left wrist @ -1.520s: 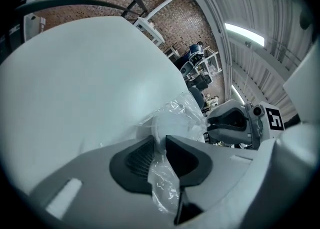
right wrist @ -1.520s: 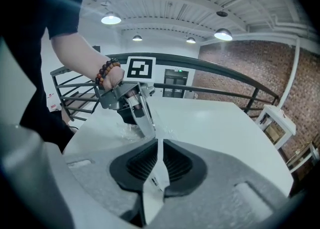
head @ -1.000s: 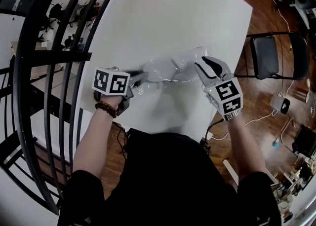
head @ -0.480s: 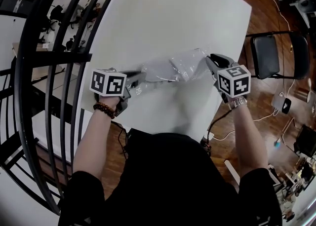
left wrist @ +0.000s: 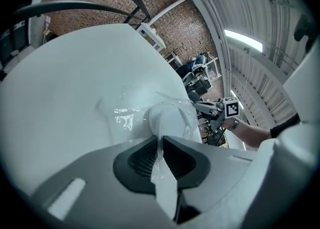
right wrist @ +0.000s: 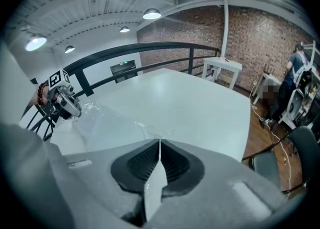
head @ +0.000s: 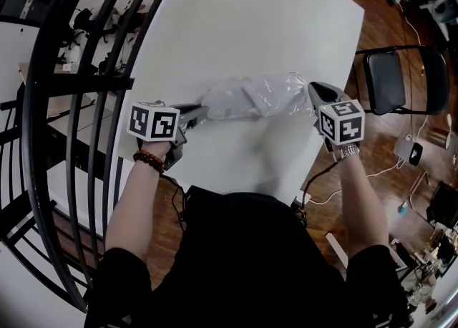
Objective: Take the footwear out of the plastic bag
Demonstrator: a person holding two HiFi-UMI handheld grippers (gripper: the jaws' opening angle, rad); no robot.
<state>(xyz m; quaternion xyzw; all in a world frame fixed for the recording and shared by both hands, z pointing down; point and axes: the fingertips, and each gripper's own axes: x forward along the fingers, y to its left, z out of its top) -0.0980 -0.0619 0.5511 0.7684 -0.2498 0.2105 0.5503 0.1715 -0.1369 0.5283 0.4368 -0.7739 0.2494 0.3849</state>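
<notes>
A white table (head: 250,18) fills most of what I see, on a wood floor (head: 372,155) under a brick wall (right wrist: 260,28). The clear plastic bag (head: 254,96) is stretched across the near part of that table, between my two tools. The footwear (left wrist: 167,118) is inside it, a white rounded shape showing through the film near the left end.

My left tongs (head: 199,112) pinch the bag's left end, with a fold of plastic clamped between the ribbed pads. My right tongs (head: 313,89) are at the other end, by the table's right edge. Their jaws are closing, and a thin edge of the film is already caught between the pads. The bag runs taut from one grip to the other.

A black railing (head: 71,83) curves past the table on my left. A black chair (head: 401,79) stands on the floor just beyond my right hand.
</notes>
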